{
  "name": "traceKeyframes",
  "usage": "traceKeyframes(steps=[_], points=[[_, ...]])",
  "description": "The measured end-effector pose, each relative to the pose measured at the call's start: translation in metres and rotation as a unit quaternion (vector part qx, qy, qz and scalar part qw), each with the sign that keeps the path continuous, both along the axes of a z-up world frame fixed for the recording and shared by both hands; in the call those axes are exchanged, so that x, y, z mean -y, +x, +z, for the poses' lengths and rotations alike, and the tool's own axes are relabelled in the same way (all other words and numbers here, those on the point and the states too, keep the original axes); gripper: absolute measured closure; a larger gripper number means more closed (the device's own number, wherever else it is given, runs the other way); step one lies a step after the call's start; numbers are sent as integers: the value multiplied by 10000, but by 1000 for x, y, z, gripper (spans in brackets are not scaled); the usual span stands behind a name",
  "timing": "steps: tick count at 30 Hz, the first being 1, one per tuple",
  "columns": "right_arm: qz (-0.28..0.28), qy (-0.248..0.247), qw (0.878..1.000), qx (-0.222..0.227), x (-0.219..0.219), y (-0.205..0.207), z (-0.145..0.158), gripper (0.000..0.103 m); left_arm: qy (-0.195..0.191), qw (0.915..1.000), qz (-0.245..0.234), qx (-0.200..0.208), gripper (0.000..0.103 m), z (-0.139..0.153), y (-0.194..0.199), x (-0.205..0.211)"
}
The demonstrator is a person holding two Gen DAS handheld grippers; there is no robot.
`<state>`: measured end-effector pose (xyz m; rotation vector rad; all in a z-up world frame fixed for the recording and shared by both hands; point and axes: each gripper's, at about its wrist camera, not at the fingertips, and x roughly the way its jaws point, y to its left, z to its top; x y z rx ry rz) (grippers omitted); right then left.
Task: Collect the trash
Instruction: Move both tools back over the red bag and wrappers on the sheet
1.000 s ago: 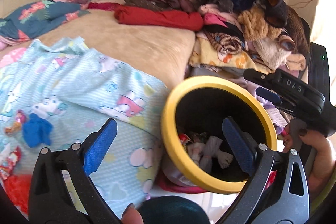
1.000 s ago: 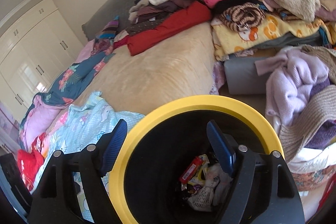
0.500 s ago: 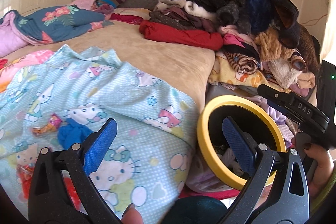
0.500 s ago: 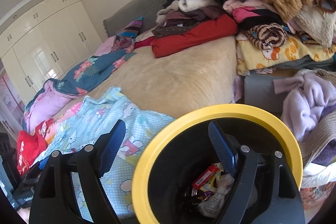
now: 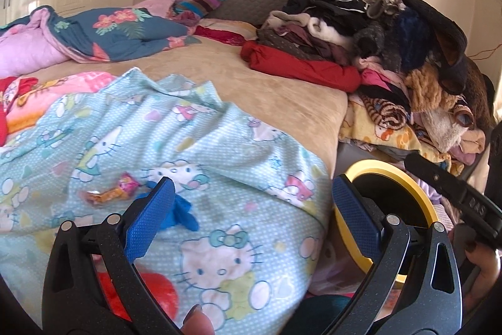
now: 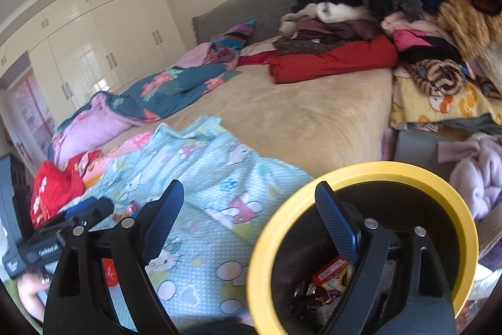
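Lying on the pale-blue cartoon blanket (image 5: 219, 153), the pink-and-orange candy wrapper (image 5: 113, 189) is the nearest loose piece of trash: it sits just ahead of your left gripper (image 5: 251, 206), off the tip of its left-hand blue pad and outside the gap. A crumpled blue scrap (image 5: 183, 211) lies touching that same pad's inner side, partly hidden behind it. Whether this scrap is trash or cloth cannot be told.

Left gripper: spread wide, nothing between the pads. Right gripper (image 6: 248, 218): its jaws are opening, and nothing is between them. Its right-hand pad hangs over the mouth of the yellow-rimmed bin (image 6: 370, 175), where several wrappers already lie at the bottom.

Judged step: the reach to the next item. Recommendations:
1. Swing the left gripper toward its left-hand side until the wrapper sits midway between the 2 pads.
2. Come down steeply, so the pads straddle the wrapper and not a fold of blanket.
3. Close on the wrapper's bunched middle; the twisted ends look likely to slip.
4. Lift clear and check that no fabric rises with it.

The bin stands beside the bed (image 5: 282, 102), down and to the right of the left gripper, near its right-hand pad, so the carry is short. A red object (image 5: 150, 291) lies under the left gripper, mostly hidden; its nature is unclear.
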<state>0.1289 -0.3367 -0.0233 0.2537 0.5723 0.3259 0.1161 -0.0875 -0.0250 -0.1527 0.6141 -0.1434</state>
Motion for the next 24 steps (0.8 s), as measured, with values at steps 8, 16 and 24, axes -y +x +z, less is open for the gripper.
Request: traceKeyframes(steps=[8,16,24], points=[[571,-188,9979,247,-39,-12,7,18,-71,9996,262,17,10,2,2,-28],[949,-241,9949,233,-71,-19,5,18,-100,9986,523,40,11,4,0,-58],[1379,-365,9895,244,-106,-28,3,17,-97,9973,729,-40,10,-1,0,-90]])
